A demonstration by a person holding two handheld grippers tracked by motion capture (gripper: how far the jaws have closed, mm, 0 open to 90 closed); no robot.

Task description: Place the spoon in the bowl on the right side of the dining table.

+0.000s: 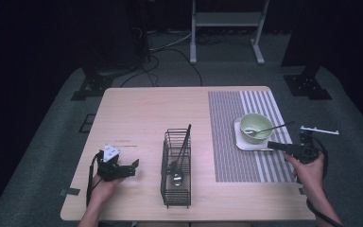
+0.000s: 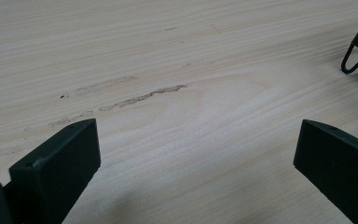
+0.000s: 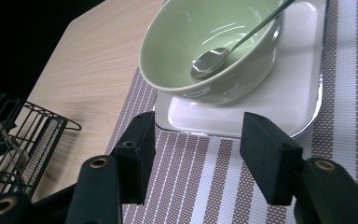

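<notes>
Green bowl point(image 3: 209, 46) sits on a white tray point(image 3: 289, 100) over the striped mat point(image 1: 227, 142), a spoon point(image 3: 223, 49) resting inside. The right gripper point(image 3: 198, 156), spread and empty, hovers just before the tray. The left gripper point(image 2: 196, 172), spread wide, rests over bare desk point(image 2: 191, 70) beside the wire basket point(image 1: 176, 170).

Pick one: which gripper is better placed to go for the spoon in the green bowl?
Right. The right gripper sits beside the white tray, jaws open and aimed at the green bowl holding the spoon. The left gripper rests open on bare table, beyond the wire basket.
</notes>
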